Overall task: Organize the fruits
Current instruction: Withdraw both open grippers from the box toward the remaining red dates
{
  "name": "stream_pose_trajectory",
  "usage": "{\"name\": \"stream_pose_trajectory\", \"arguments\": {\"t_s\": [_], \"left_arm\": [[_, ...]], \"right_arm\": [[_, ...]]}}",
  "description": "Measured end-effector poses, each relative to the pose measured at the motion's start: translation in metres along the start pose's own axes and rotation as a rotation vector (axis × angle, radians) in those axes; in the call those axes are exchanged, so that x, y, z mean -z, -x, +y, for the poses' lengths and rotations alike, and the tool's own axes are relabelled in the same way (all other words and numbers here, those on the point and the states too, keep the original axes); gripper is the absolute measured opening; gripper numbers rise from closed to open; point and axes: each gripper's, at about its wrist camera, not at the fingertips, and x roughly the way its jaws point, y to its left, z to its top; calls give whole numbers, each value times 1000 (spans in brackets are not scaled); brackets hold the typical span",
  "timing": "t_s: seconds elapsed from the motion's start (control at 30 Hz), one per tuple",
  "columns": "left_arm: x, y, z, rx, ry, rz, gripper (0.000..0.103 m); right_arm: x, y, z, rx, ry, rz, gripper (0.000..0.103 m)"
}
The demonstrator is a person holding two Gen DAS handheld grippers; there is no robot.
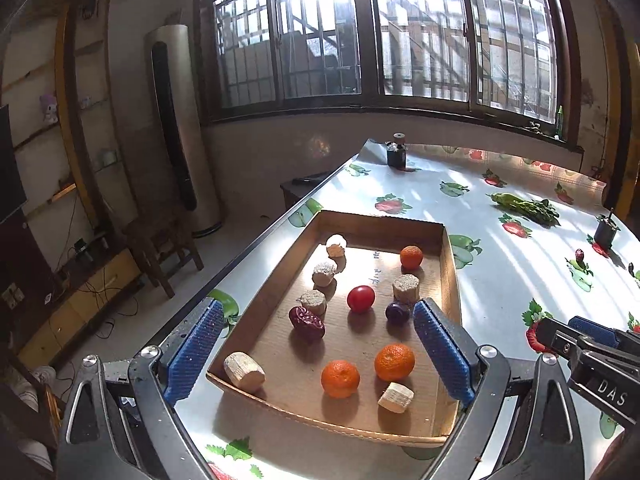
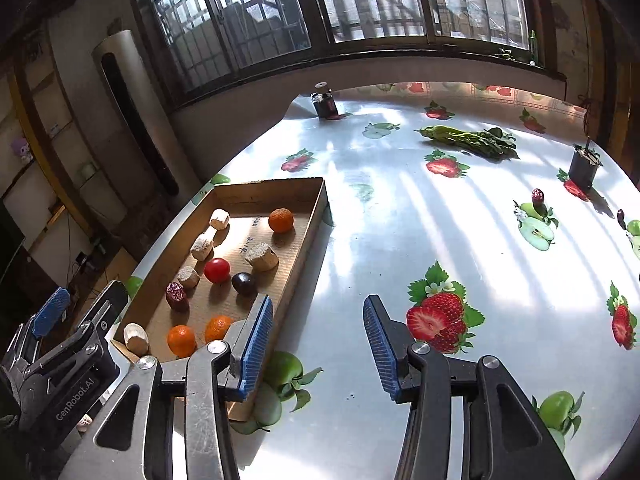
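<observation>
Left hand-held gripper point(image 1: 320, 356): jaws wide apart, empty, above the shallow brown cardboard tray point(image 1: 450, 268).
Right hand-held gripper point(image 2: 318, 344): jaws apart, empty.
Small dark-red dried jujube point(image 2: 538, 196): far ahead-right; light, wrinkled, likely firm; pinch across its middle.

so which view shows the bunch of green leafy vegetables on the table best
The right wrist view. There the bunch of green leafy vegetables lies unobstructed on the sunlit fruit-print tablecloth, with stalks and dark leaves distinct. The left wrist view also shows it, but smaller, near the right edge and more distorted.
</observation>
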Motion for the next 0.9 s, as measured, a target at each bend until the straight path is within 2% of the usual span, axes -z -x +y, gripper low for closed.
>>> {"name": "stream_pose_trajectory", "arguments": {"t_s": [0.13,0.27,0.47,0.9], "left_arm": [[4,2,-8,-12,3,46,96],[4,7,-14,-18,2,45,96],[5,11,-24,-7,-23,36,96],[11,1,-18,25,1,81,96]], "right_arm": [[15,3,-7,-6,-6,4,51],[24,4,-5,25,33,2,51],[30,9,-6,28,40,-10,51],[36,0,8,41,78,9,52]]}}
